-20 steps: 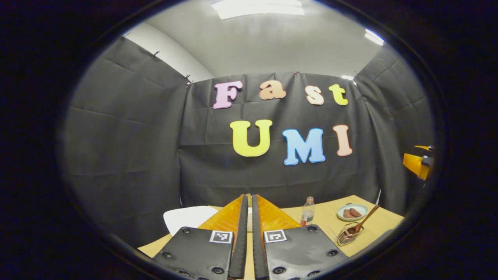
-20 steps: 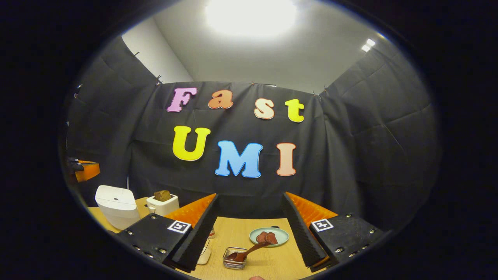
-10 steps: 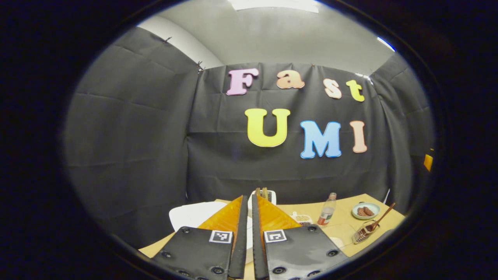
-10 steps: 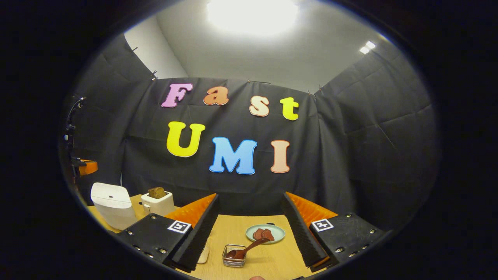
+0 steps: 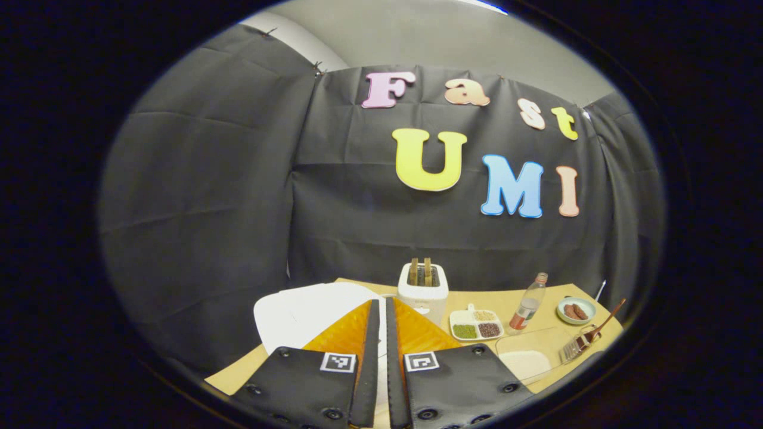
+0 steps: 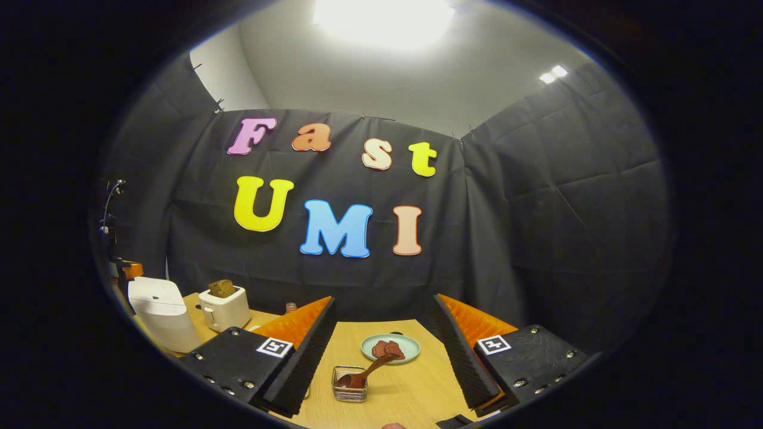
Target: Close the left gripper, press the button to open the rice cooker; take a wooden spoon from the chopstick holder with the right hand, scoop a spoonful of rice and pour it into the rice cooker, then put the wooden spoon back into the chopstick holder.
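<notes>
Your left claw has tipped down, fingers nearly touching and holding nothing, over the white rice cooker on the bench, ready to press. Your right claw gapes wide above the wooden spoon.

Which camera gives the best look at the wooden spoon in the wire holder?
The right gripper view: the wooden spoon leans in the chopstick holder, between the fingers of the open right gripper. In the left gripper view the spoon is small and distorted, far out at the edge.
</notes>
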The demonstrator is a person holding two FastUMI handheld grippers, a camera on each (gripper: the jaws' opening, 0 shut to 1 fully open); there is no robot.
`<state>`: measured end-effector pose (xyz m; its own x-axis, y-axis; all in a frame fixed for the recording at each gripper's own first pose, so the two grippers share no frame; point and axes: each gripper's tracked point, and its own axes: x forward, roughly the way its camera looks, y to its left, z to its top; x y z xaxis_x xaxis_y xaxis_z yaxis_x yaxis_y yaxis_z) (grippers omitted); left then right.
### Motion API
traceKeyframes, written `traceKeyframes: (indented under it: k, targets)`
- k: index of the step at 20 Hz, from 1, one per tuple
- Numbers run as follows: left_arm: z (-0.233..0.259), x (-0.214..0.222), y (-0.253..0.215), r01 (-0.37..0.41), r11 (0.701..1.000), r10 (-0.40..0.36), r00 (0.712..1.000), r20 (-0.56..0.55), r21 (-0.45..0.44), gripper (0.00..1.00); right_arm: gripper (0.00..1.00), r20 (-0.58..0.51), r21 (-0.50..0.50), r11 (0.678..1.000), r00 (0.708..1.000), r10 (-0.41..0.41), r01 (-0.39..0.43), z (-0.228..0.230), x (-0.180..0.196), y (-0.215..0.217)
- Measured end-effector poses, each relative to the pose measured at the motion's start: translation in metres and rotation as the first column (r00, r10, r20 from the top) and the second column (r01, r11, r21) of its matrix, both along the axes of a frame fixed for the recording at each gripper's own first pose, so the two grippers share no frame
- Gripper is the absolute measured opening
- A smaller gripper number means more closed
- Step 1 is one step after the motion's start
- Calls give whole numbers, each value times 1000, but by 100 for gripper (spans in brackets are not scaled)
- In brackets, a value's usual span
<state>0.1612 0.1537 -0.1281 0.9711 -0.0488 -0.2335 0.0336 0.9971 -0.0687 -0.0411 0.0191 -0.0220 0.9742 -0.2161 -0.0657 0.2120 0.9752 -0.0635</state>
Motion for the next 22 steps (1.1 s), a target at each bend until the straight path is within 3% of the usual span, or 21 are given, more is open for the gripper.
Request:
traceKeyframes:
  k: [9,14,17,18,20,21,22]
  targets:
    - [-89,32,17,4,999,2,990,-144,39,14,97,-26,-39,998,998,-57,56,-2,-12,1]
    - [-92,27,18,2,1000,2,990,-144,23,14,96,-33,-43,998,998,-56,54,-2,-16,6]
    - [-91,23,8,2,1000,-2,988,-156,3,19,96,-23,-46,998,999,-40,39,1,-14,12]
    - [-95,20,8,0,1000,1,986,-164,7,13,96,-21,-44,998,999,-35,34,1,-14,14]
    - [-91,23,7,-1,1000,4,990,-139,21,12,97,-28,-31,999,999,-20,19,-1,-13,17]
    - [-87,23,7,0,999,4,991,-136,32,5,97,-31,-30,999,999,-12,11,-2,-13,18]
    - [-80,21,9,-4,999,9,992,-124,41,12,97,-27,-34,999,1000,-6,5,-1,-13,16]
